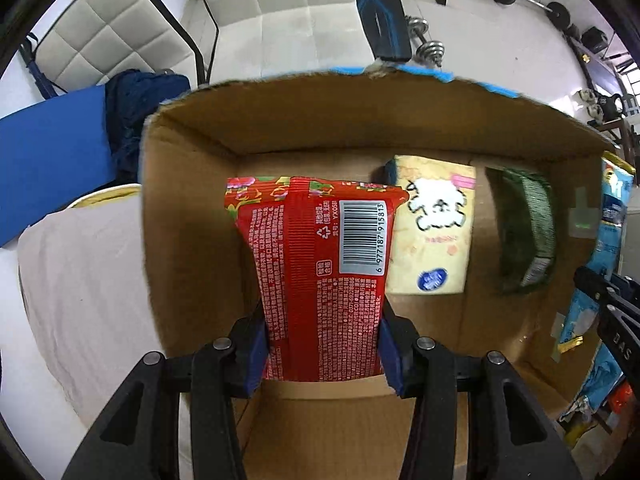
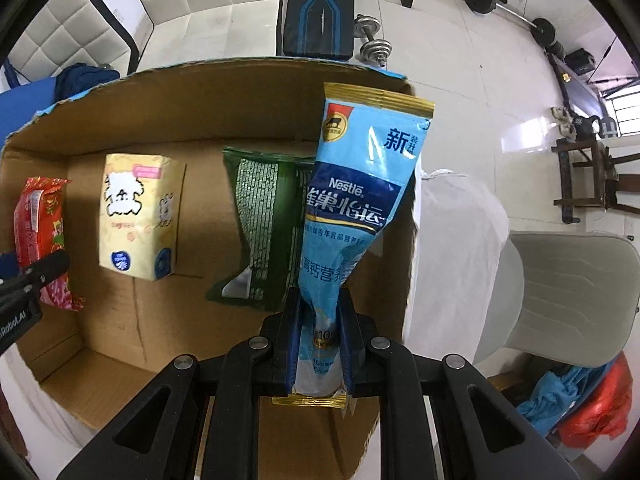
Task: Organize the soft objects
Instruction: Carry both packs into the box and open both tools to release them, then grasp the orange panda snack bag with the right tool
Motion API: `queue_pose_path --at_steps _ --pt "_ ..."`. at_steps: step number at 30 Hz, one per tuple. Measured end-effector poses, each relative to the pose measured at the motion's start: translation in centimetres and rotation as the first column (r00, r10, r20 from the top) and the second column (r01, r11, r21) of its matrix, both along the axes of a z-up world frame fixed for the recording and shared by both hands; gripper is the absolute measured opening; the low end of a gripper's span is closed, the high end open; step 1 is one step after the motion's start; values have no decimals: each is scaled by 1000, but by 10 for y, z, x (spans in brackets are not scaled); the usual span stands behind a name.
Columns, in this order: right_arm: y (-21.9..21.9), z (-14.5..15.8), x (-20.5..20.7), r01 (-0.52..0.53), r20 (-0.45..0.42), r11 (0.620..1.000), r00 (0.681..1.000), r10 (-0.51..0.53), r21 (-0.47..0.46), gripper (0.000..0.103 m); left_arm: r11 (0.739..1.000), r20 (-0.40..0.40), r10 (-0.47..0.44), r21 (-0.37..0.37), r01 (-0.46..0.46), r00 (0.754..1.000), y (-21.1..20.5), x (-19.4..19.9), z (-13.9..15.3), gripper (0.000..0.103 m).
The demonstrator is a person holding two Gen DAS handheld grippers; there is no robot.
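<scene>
The left tongs (image 1: 322, 344) are closed partway on a red packet (image 1: 316, 276), their blue pads pressing its two long sides near its lower end. The packet's long axis runs up the frame, its sealed end toward the far wall of the cardboard box (image 1: 192, 216), barcode side facing the camera. It hangs over the left part of the box, with bare cardboard floor between it and the left wall.

The right tongs (image 2: 319, 340) are pinched narrowly on a blue Nestle pouch (image 2: 356, 200), squeezing its lower part; the gold-edged bottom seam sticks out below the pads. The pouch stands lengthwise up the frame, leaning slightly right, its top crossing the box's right wall (image 2: 408, 240).

On the box floor lie a yellow tissue pack (image 2: 140, 216) at centre-left and a dark green bag (image 2: 264, 224) just left of the pouch, a strip of open cardboard between them. A white cloth (image 1: 88, 288) covers the surface left of the box.
</scene>
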State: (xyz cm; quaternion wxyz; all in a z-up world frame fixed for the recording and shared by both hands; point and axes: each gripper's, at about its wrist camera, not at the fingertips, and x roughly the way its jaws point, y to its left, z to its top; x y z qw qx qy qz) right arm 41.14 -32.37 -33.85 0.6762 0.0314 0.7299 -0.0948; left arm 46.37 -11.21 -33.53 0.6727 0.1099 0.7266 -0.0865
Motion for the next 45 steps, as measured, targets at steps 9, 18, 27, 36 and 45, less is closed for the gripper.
queue_pose_path --at_steps 9,18,27,36,45 --pt "3 1 10 3 -15 1000 1000 -3 -18 45 1000 -37 23 2 -23 999 -4 12 -10 46" --pt "12 21 1 -6 17 1000 1000 6 19 76 999 4 35 -8 -35 999 2 6 14 47" --pt "37 29 -40 -20 54 997 998 16 79 103 996 114 82 -52 -76 990 21 -27 49 97" --pt "56 53 -83 -8 156 995 988 -7 98 103 991 202 117 -81 -102 973 29 -82 69 97" --pt "62 105 -126 10 273 994 961 -40 110 103 991 356 123 -92 -96 926 35 -137 119 97"
